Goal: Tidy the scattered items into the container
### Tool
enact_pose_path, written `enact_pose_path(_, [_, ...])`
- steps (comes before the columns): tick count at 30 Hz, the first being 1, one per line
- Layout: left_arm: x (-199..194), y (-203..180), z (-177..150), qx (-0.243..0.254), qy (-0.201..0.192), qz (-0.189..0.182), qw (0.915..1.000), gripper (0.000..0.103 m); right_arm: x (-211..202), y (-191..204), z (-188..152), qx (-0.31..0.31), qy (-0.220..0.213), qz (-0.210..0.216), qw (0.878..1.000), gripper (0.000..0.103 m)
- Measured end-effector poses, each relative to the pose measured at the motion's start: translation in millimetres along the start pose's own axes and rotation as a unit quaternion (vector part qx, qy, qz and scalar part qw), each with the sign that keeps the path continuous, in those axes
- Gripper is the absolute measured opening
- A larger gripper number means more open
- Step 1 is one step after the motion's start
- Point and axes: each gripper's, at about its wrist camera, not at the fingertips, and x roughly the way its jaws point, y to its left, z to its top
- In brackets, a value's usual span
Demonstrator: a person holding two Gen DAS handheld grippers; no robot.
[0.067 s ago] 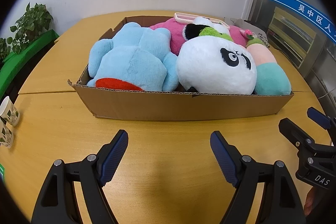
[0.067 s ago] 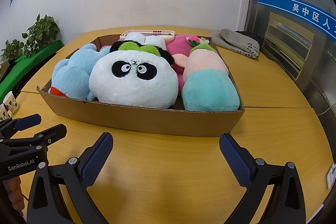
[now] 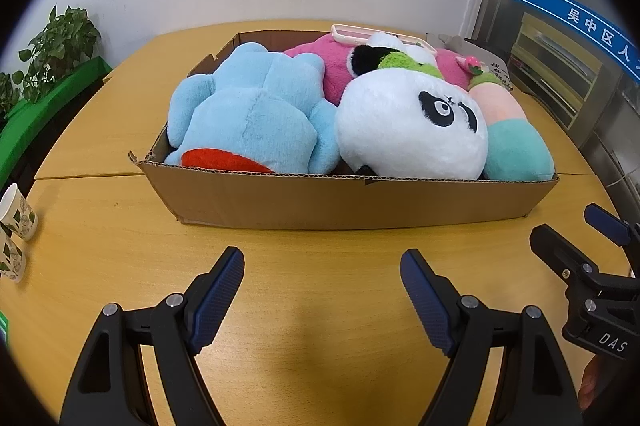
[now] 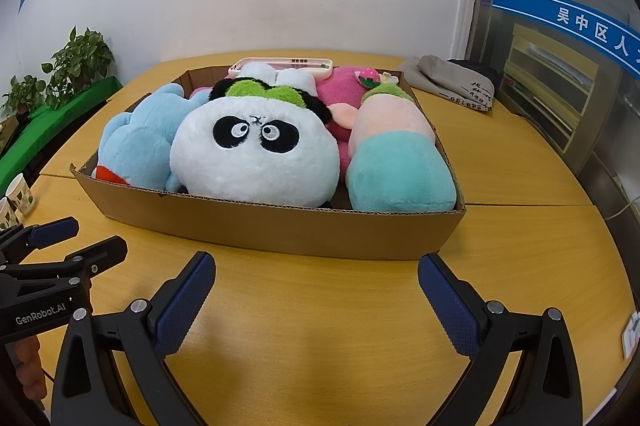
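Cardboard makes the shallow box (image 4: pixel 280 230), which sits in the middle of the wooden tabletop (image 4: pixel 320 306) packed wall to wall with a white panda plush (image 4: pixel 256 158), a blue plush (image 4: pixel 136 146), a pink plush (image 4: pixel 344 90) and a teal-and-peach plush (image 4: pixel 396 162), all bulging well above its low rim. Such an overfilled pile could spill if the box were bumped or dragged, with the round panda likeliest to roll over the near wall. Both the left tongs (image 3: pixel 322 290) and right tongs (image 4: pixel 316 290) hover released and empty over bare wood just in front of the box, side by side.
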Motion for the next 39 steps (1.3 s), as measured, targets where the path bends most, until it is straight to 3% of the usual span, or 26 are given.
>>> enact_pose_path(39, [-13,1,-11,0.001,-0.004,-0.002,1.0000,0.080,-9,4,-6,-0.002,-0.007,-0.003,1.000,0.103])
